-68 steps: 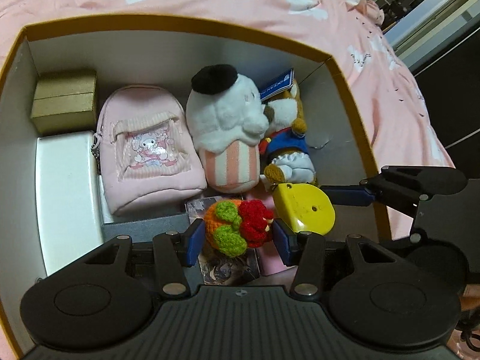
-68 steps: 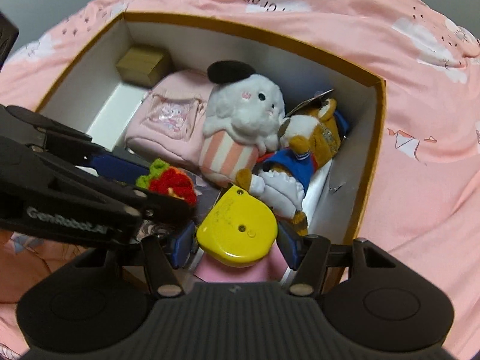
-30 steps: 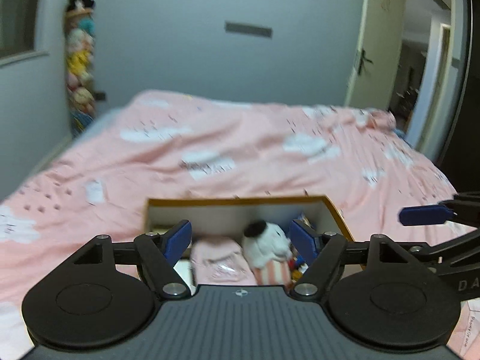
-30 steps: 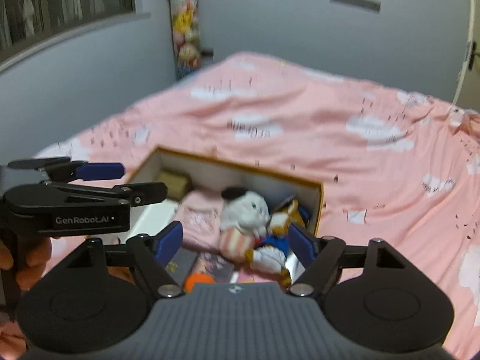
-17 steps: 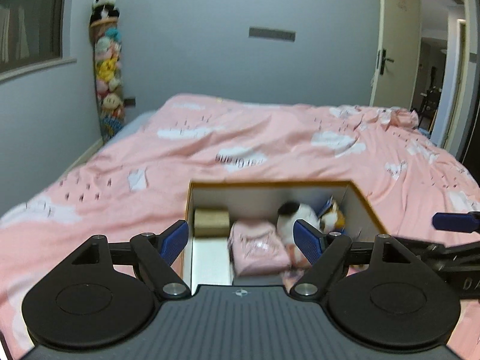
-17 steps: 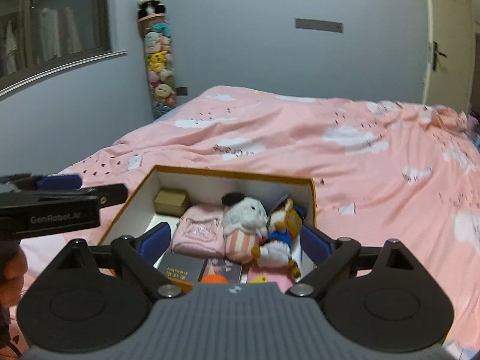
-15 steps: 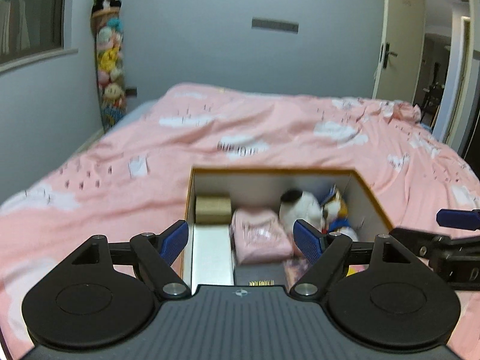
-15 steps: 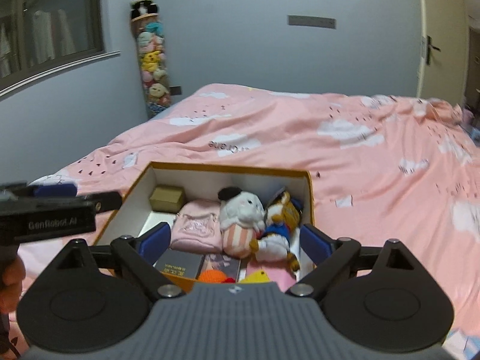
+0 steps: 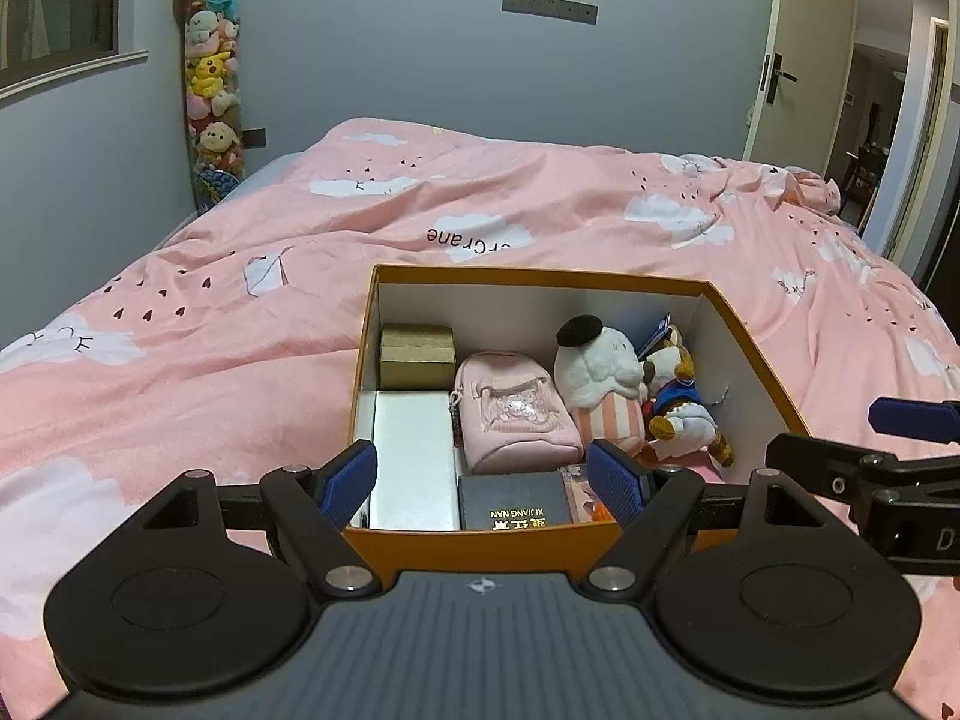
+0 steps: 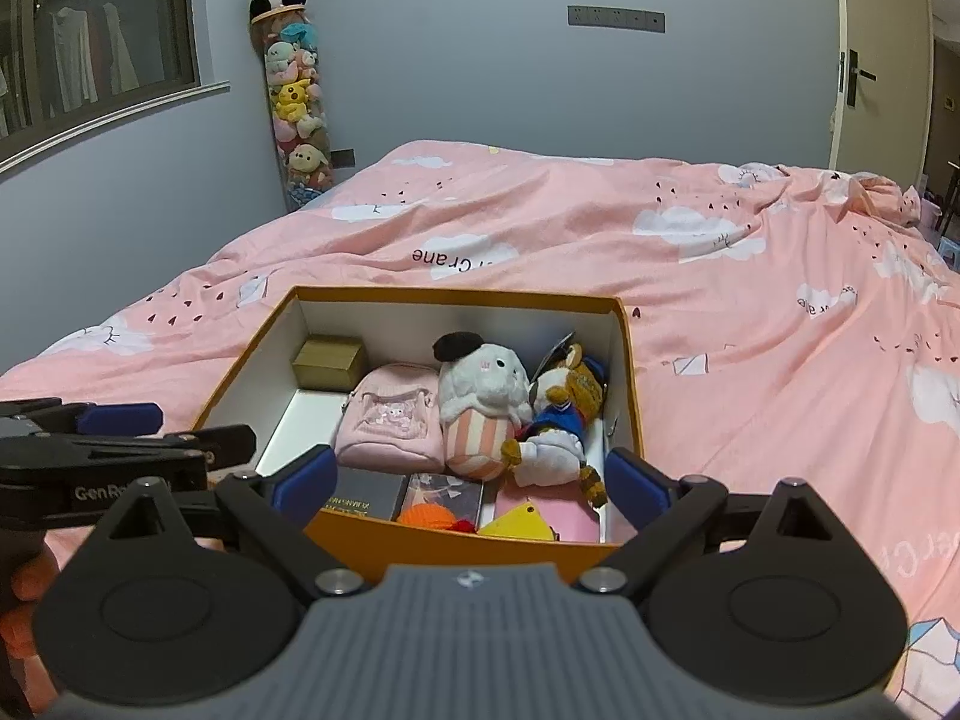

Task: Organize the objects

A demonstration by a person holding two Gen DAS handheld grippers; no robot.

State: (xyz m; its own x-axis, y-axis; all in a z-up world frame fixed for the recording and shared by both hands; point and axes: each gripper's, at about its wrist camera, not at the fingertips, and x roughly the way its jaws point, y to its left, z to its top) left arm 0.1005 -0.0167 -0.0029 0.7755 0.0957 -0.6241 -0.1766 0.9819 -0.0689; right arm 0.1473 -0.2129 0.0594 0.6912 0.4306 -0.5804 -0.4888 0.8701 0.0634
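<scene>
I've pulled both grippers back out of the box (image 9: 540, 546).
Toys stay inside; both jaws wide, right's opening, nothing held — packing looks done.

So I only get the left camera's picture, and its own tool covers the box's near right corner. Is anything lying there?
Observer: Yes, a yellow plastic piece lies against the near wall of the box.
Operator: Anything beside it?
Observer: An orange knitted ball, just left of it.
Operator: And who holds my tool?
Observer: A hand, its fingers wrapped round the handle of the left tool.
</scene>
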